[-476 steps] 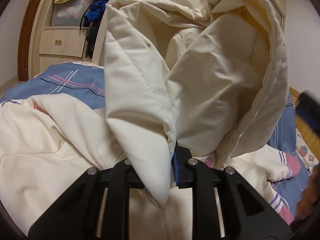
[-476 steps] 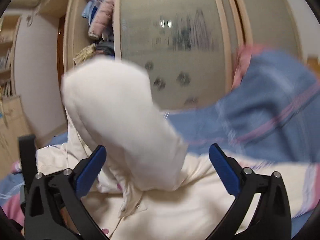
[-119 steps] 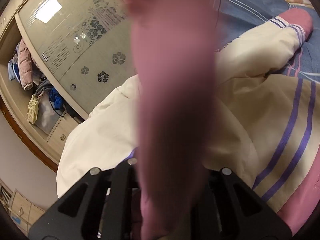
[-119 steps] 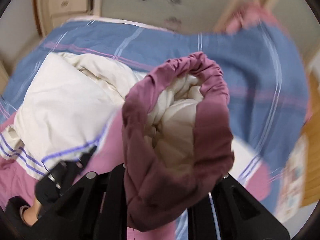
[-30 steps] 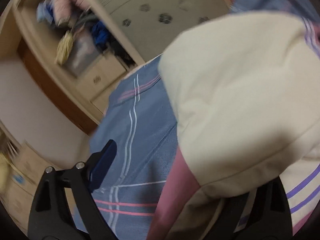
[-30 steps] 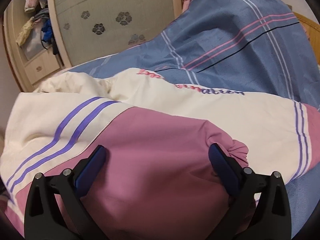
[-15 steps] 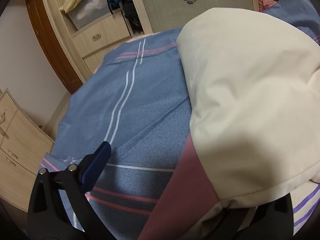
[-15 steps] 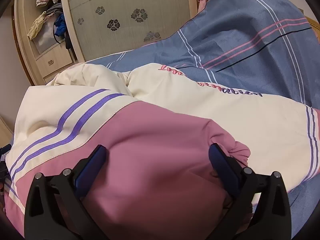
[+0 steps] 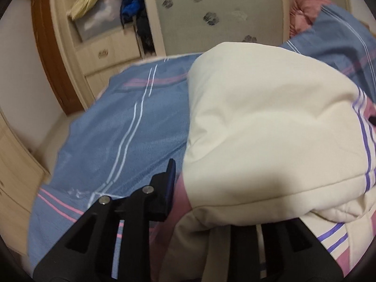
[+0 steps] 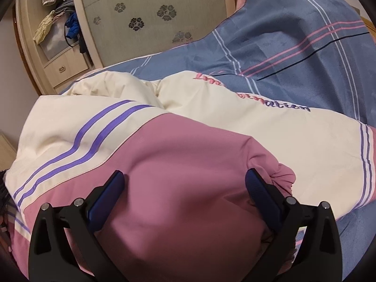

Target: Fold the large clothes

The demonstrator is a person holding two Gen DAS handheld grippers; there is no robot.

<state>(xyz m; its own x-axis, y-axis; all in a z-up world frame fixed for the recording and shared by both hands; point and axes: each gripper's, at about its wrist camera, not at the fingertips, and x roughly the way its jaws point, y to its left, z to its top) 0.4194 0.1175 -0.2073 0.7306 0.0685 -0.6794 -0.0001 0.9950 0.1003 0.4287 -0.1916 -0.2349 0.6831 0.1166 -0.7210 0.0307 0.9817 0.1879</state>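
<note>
My big puffy coat [image 10: 211, 127], cream on top and pink at the bottom with purple stripes, lies in a soft heap on the bed. Under it is the blue bed cover [image 9: 122, 127] with pink and white lines. Some curly pink and purple letters are sewn on the cream part, on the far right side of the coat.

My left tongs [image 9: 202, 202] are at the near left edge of the coat. They are closing. I can see the left finger with its blue pad [image 9: 169, 188] just beside the pink hem. The right finger is hidden under the cream fold, so coat cloth is between the two fingers. I cannot tell if the pads press on it yet.

My right tongs [image 10: 183, 202] are wide open. They hang over the pink part of the coat, at its near side. The pink cloth bulges up between the two blue pads [image 10: 107, 199]. The right pad sits just beside a bunched pink cuff [image 10: 280, 176]. The tongs hold nothing.

Far behind the bed is a pale wooden wardrobe [image 10: 150, 16] with a frosted door with flowers on it. On its left, open shelves [image 9: 105, 16] are stuffed with clothes.
</note>
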